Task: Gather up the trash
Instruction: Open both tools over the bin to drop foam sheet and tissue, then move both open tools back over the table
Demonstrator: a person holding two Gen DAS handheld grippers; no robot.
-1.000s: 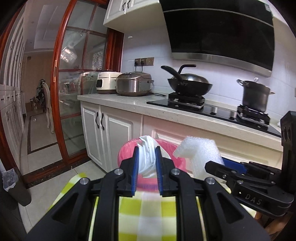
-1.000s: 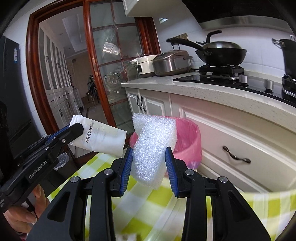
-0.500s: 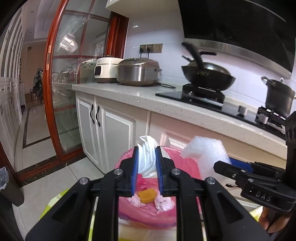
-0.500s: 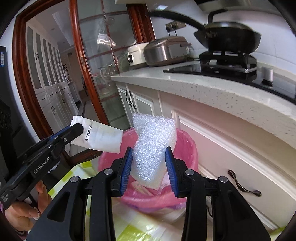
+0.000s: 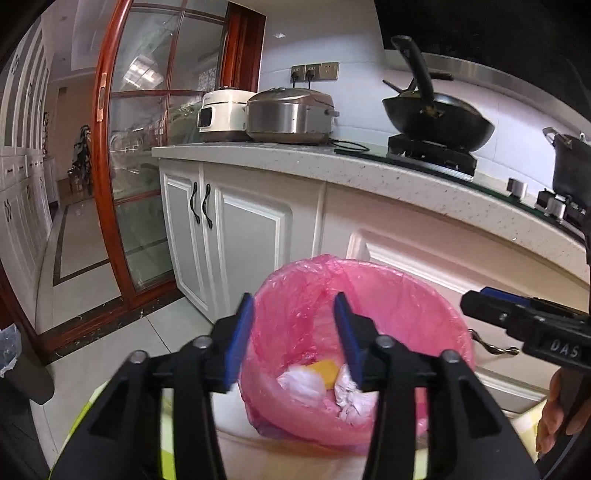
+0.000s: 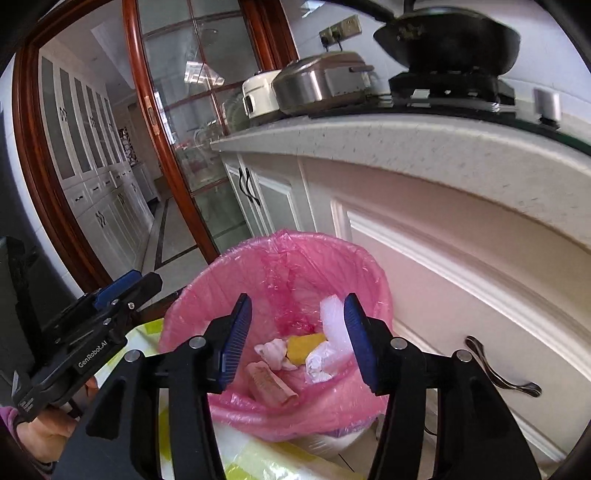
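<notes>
Left tongs (image 5: 293, 334) released, jaws spread, nothing between them. Right tongs (image 6: 297, 338) likewise spread and bare. We have both poised above the round bin lined with a pink plastic bag (image 6: 280, 258). In it we note a white foam sheet (image 6: 332, 323), a yellow block (image 6: 304, 347), crumpled white tissues (image 6: 319, 363) and a pale wrapper (image 6: 269, 382); the foam's lower end is hidden behind the right tong. Beyond, a speckled stone counter (image 5: 369, 173); the black wok (image 6: 443, 35) is cut off at the top edge.

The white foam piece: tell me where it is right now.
In the right wrist view, the white foam piece lies inside the pink-lined trash bin, against its right inner wall, beside the yellow scrap and crumpled tissue.
</notes>
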